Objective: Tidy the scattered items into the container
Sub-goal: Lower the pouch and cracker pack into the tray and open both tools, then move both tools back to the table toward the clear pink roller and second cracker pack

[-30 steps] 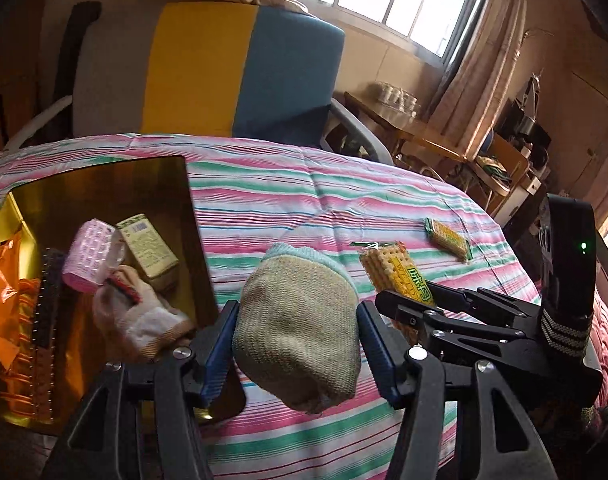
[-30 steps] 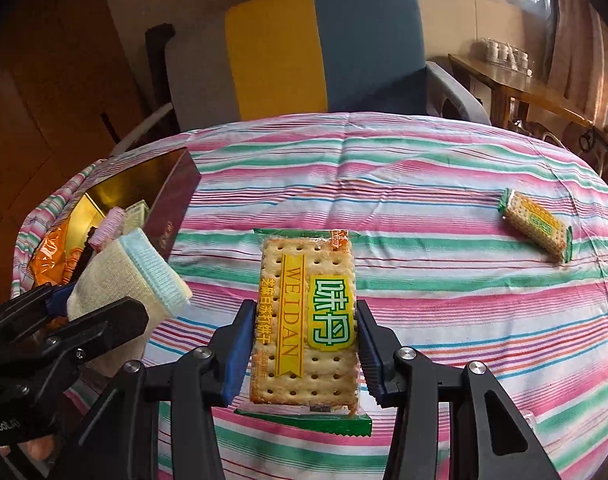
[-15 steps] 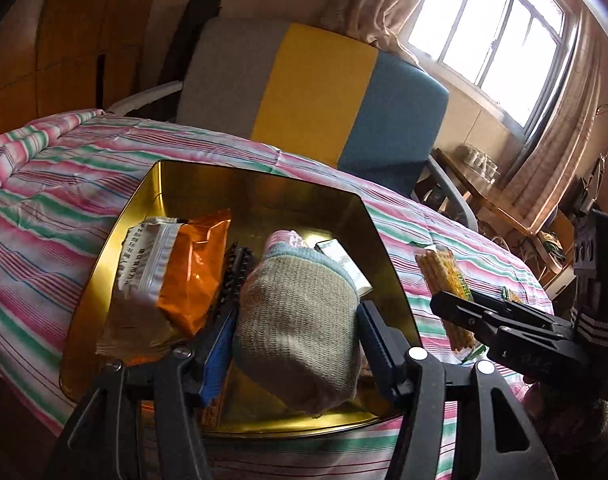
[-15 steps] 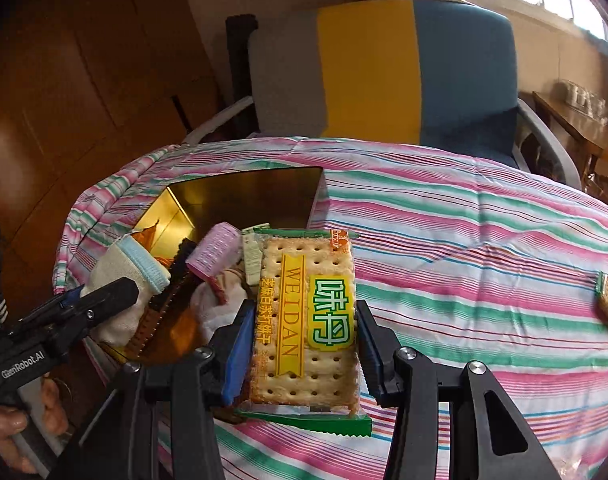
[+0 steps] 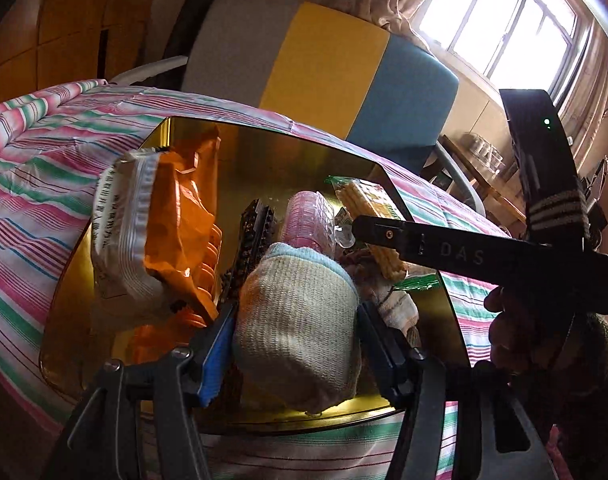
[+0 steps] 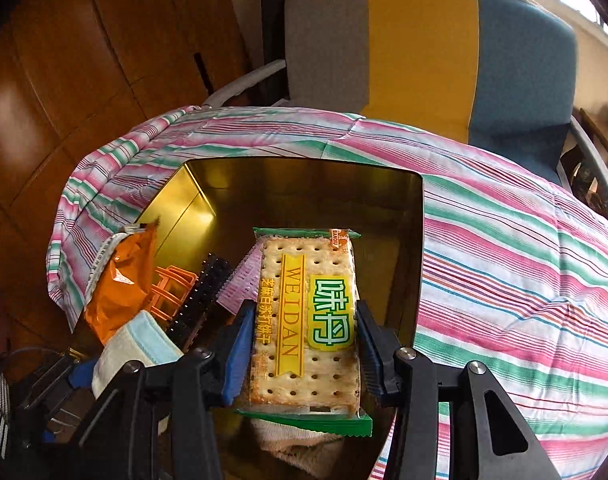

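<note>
My left gripper [image 5: 294, 330] is shut on a rolled beige sock with a light blue cuff [image 5: 300, 320], held over the near part of the gold tin [image 5: 264, 144]. Over the same gold tin [image 6: 296, 172], my right gripper [image 6: 304, 340] is shut on a packet of crackers with a green label [image 6: 308, 320]. The right gripper's black finger [image 5: 444, 244] crosses the left wrist view with the cracker packet [image 5: 368, 216] under it. Low at the left of the right wrist view is the sock [image 6: 134, 344].
Inside the tin lie an orange and white snack bag [image 5: 160, 232], a black comb [image 5: 252, 240], a pink hair roller [image 5: 308, 220], an orange plastic piece [image 6: 172, 288] and a cloth [image 5: 396, 304]. A striped cloth [image 6: 504, 240] covers the table. A grey, yellow and blue chair [image 6: 424, 52] stands behind.
Both grippers have travelled left from the striped cloth to above the tin, each keeping hold of its item. The loose cracker packet on the cloth has left both views.
</note>
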